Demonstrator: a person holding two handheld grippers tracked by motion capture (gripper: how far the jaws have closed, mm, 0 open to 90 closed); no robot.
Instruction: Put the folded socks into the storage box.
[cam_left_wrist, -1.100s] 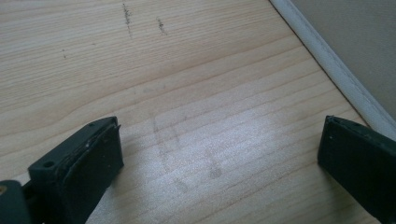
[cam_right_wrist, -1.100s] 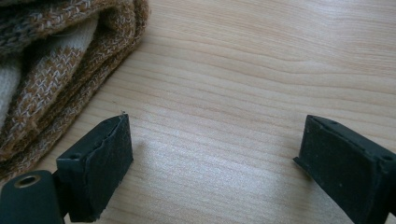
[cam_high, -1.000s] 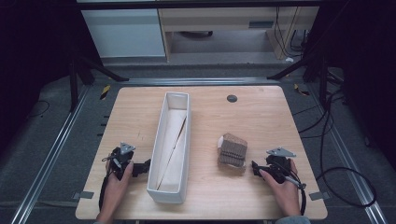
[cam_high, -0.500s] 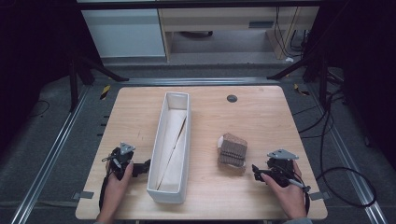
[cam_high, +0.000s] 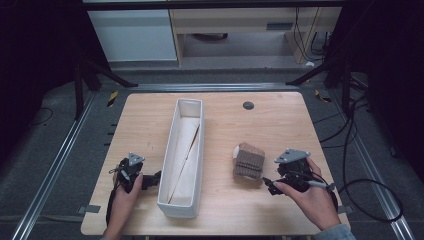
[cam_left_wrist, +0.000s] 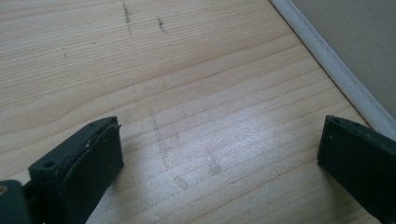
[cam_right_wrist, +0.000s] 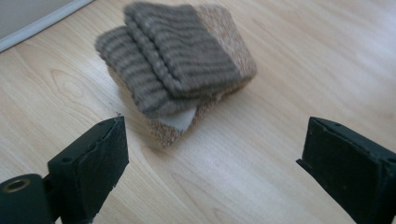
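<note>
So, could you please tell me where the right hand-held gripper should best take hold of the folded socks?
Probably across the folded socks at mid-stack, coming from their near right side, where the open right hand-held gripper already faces them. The stack lies flat and compact.

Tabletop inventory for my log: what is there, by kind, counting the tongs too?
Folded sock bundle: 1
Long white bin: 1
Dark round disc in the table: 1
Tongs, left and right, both open: 2
Total: 5
</note>
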